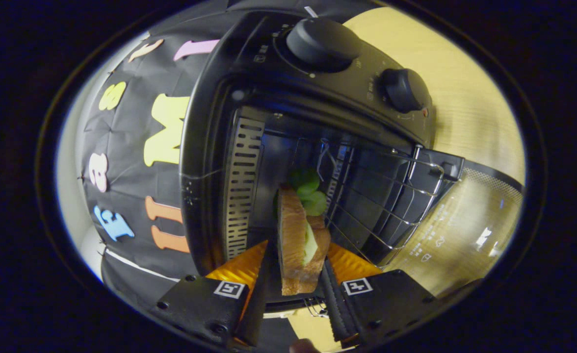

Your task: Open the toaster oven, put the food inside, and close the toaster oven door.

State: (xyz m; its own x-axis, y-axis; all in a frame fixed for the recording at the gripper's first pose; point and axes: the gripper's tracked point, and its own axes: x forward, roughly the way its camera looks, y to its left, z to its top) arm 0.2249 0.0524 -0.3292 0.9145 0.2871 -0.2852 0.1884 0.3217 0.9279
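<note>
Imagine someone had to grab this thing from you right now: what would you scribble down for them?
Claw: shut on the sandwich, one finger on each side.
Toaster oven: door already open and folded down; wire rack in place inside.
Sandwich: held at the oven's mouth, its lettuce end pointing in, not yet resting on the rack.
Done: door opened, food picked up.
Left: set the sandwich on the rack, let go, pull back, shut the door.

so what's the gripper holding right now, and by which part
The gripper is shut on the sandwich, its fingers pressing the two bread faces at the near end, with the lettuce end pointing into the open toaster oven.
</note>
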